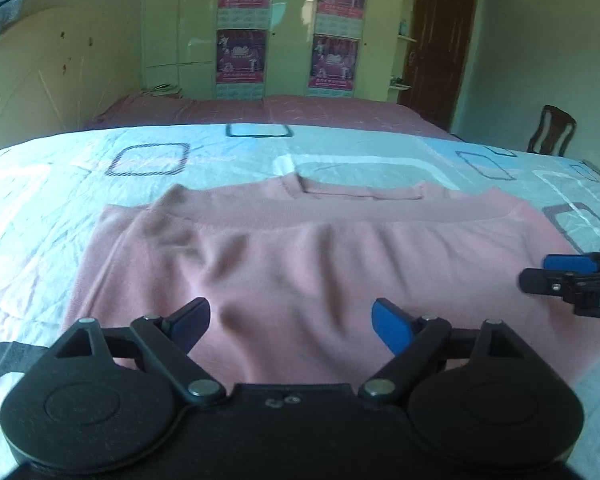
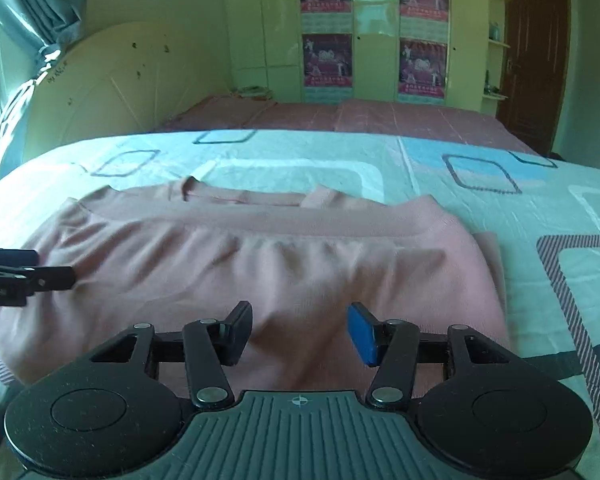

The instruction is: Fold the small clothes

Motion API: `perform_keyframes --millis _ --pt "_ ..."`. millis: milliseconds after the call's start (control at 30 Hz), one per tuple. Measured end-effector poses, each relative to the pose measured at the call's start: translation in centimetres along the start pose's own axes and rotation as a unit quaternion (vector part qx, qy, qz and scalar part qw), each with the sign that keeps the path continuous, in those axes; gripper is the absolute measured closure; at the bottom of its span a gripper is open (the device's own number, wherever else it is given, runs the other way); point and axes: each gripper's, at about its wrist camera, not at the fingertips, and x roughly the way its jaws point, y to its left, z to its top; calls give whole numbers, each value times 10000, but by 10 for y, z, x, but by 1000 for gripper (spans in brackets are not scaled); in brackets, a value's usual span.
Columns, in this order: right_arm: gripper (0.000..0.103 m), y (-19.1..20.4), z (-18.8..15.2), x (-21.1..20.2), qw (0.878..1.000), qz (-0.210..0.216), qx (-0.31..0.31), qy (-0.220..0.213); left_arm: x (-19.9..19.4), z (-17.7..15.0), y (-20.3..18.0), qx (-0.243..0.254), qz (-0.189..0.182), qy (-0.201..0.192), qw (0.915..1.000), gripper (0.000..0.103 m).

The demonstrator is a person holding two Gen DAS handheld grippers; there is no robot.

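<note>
**Both grippers spread above a pink garment on the bed**

Nearest the left wrist camera, the left gripper (image 1: pixel 291 322) has its jaws wide apart with nothing between them; its blue pads (image 1: pixel 392 326) hang over the near part of a pink knit top (image 1: pixel 300 264). The cloth directly ahead of the fingers is rumpled into soft ridges. Whether the pads touch the fabric cannot be told. Off to that gripper's right, at the edge of the view, the right gripper (image 1: pixel 568 276) reaches in sideways over the same garment.

From the right wrist camera, the right gripper (image 2: pixel 300 330) is likewise released, jaws parted and empty, poised over the near part of the pink knit top (image 2: pixel 284 272). To its left the left gripper (image 2: pixel 28 276) pokes in over the garment's left side.

Just beyond both tools, a ribbed band (image 1: pixel 340 210) runs across the top (it looks like a folded-over layer, with more pink fabric showing behind it). The garment lies flat on a light bedsheet (image 1: pixel 60 200) printed with rounded squares. Farther ahead lies a maroon bedspread (image 2: pixel 340 118), and past that a pale wardrobe (image 2: pixel 372 20) carrying four posters (image 1: pixel 242 56). A dark wooden door (image 1: pixel 440 48) stands at the far right, with a chair (image 1: pixel 550 130) near it.
</note>
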Motion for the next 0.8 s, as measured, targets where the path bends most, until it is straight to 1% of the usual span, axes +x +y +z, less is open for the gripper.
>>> perform_keyframes --millis 33,100,133,200,267,367,467,600,667,700,733,767,800 --pt "50 12 -3 2 9999 66 -144 67 2 -5 -13 264 -21 75 9996 15" --pt "50 29 -11 16 9986 -24 -348 395 11 -12 -30 541 109 271 9981 15" --pt "50 34 -15 20 9980 -120 -400 479 15 -17 -34 549 184 343 9977 14" --pt "50 39 -22 20 9978 -234 -492 385 13 -21 -34 526 268 321 9977 14" --pt "50 39 -22 16 9976 -234 -489 428 8 -22 -30 450 262 313 9982 15" --pt "49 36 -28 8 9976 -162 -481 478 1 -27 -26 460 358 337 9977 15" --pt "50 30 -37 2 9972 -183 -492 530 -6 -31 -22 449 436 333 9975 15" --pt "50 22 -41 -9 9972 -129 -490 551 -16 -37 -12 407 563 333 9970 14" --pt "50 9 -41 -18 9978 -298 -380 458 -21 -39 -3 356 632 343 9968 14" --pt "51 1 -42 -20 9978 -376 -306 452 -24 -41 3 324 685 347 9965 13" --pt "56 -11 -44 -24 9975 -466 -207 499 -27 -42 8 291 738 356 9962 13" --pt "71 -19 -46 -25 9968 -541 -141 564 -29 -44 13 248 781 362 9960 13" --pt "78 -31 -48 -28 9962 -598 -50 625 -32 -46 18 204 815 361 9958 13"
